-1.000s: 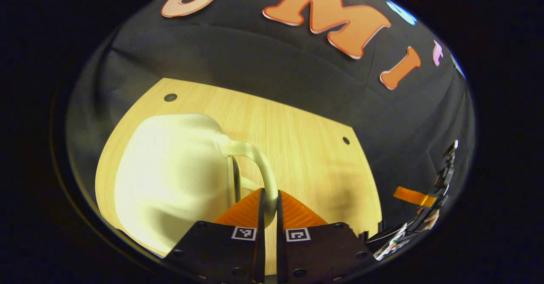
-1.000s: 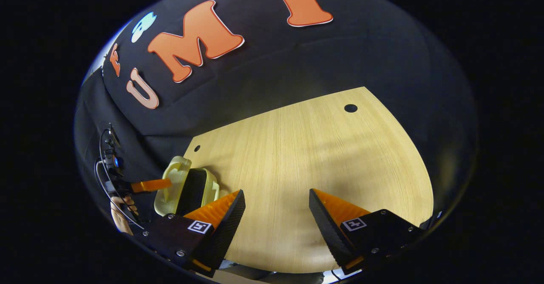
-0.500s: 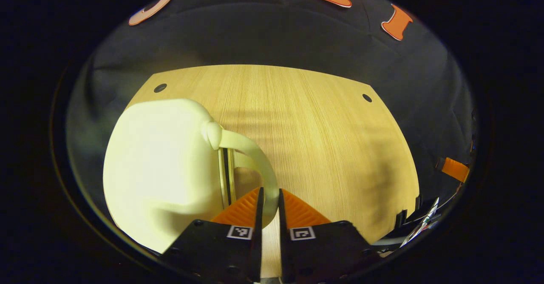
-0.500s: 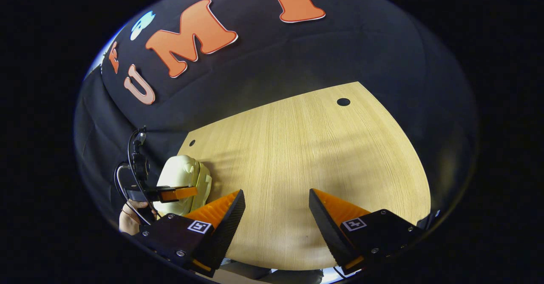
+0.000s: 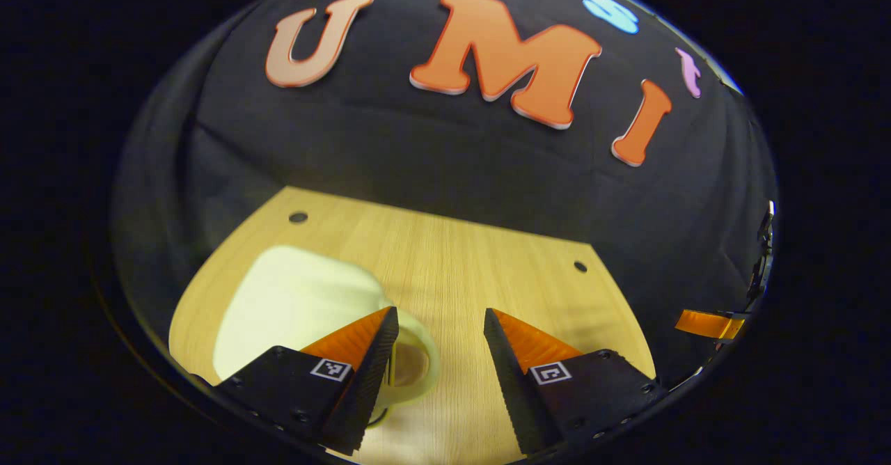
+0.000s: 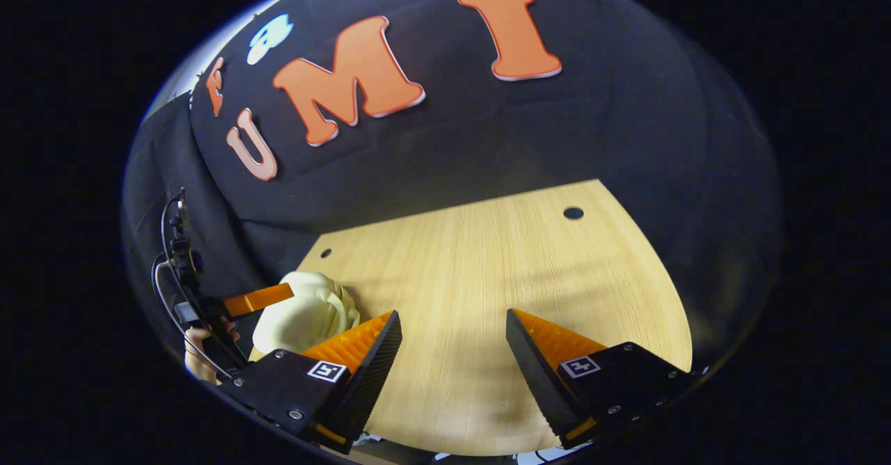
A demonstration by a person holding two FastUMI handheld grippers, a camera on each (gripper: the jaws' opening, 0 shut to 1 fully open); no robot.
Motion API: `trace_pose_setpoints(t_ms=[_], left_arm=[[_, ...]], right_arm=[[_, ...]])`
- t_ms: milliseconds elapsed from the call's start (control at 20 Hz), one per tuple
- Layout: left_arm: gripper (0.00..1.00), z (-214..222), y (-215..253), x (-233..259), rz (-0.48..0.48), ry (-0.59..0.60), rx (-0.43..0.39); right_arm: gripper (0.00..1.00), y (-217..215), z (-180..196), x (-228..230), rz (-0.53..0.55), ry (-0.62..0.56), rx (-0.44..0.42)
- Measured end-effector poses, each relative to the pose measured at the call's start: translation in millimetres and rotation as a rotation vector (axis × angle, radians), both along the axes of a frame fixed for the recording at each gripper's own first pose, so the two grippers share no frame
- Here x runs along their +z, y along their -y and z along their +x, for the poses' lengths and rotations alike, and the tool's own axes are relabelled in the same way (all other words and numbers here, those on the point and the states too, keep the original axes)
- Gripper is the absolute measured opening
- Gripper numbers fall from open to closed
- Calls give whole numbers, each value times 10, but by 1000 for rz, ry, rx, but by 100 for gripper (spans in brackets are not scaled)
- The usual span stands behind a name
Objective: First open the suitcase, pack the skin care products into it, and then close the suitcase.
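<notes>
A small pale cream suitcase lies closed on the wooden table, its looped handle facing me in the left gripper view. My left gripper is open just above and in front of that handle, one finger overlapping it, nothing held. In the right gripper view the suitcase sits at the table's left edge with the left gripper and a hand beside it. My right gripper is open over bare table.
The table has small round holes near its far corners. Black cloth walls the booth behind and around it. In the left gripper view a finger of the right gripper pokes in at the far right edge.
The left gripper let go of the suitcase handle and opened, then pulled back and tipped up. The suitcase lid, ajar a second ago, came down shut. The right gripper barely moved.
</notes>
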State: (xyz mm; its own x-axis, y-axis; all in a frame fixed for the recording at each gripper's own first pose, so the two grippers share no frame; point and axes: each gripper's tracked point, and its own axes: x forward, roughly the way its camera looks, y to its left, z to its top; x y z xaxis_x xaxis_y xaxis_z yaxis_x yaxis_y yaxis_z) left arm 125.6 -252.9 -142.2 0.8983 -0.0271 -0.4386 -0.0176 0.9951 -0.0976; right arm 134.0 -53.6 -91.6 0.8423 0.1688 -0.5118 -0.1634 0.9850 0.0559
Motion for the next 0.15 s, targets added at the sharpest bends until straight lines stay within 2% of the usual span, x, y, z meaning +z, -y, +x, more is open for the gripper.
trace_pose_setpoints(t_ms=[50,150], left_arm=[[78,55,99,217,25,71,4],[90,133,357,568,61,176,0]], right_arm=[[96,-51,9,160,-22,70,12],[96,-167,38,476,-89,211,39]])
